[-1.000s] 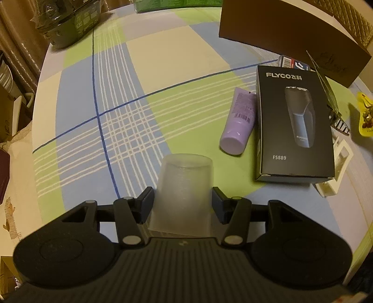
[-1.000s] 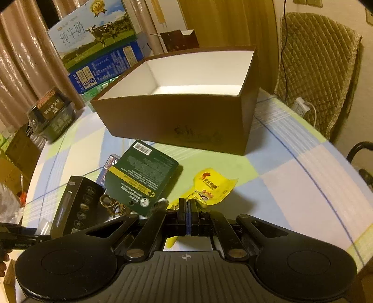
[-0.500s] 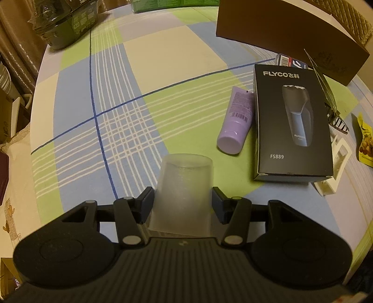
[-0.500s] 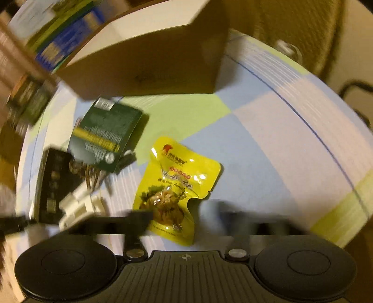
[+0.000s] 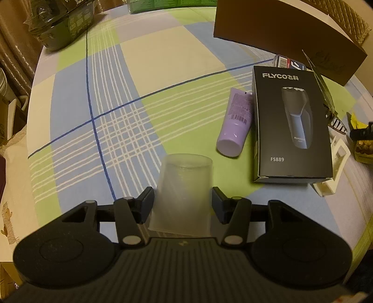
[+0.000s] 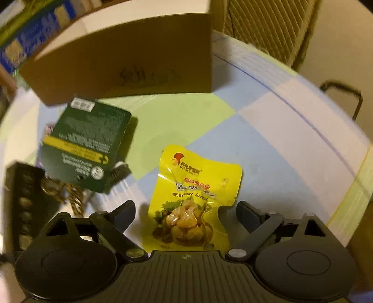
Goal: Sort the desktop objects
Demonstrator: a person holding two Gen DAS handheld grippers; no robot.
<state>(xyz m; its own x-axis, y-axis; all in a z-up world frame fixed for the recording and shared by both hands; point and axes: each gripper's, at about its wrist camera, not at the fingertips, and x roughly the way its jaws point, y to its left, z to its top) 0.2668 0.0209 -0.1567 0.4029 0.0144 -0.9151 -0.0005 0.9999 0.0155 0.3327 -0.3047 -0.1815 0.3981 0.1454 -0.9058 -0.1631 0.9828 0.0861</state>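
My left gripper (image 5: 183, 200) is shut on a frosted plastic cup (image 5: 183, 193), held upside down above the checked tablecloth. A purple tube (image 5: 235, 124) and a black FLYCO shaver box (image 5: 292, 123) lie ahead to the right. My right gripper (image 6: 186, 214) is open, its fingers on either side of a yellow snack packet (image 6: 193, 198) lying flat on the table. The brown cardboard box (image 6: 130, 60) stands behind it; it also shows in the left wrist view (image 5: 286, 39).
A dark green carton (image 6: 86, 144) lies left of the packet, partly over a hair clip and a chain (image 6: 67, 193). A white plastic holder (image 5: 333, 167) sits right of the shaver box. Dark packages (image 5: 60, 21) stand at the far left edge. A chair (image 6: 268, 30) stands behind the table.
My right gripper has opened and dropped down over the yellow packet, which now lies between its fingers. The left gripper still holds the cup and has shifted slightly.
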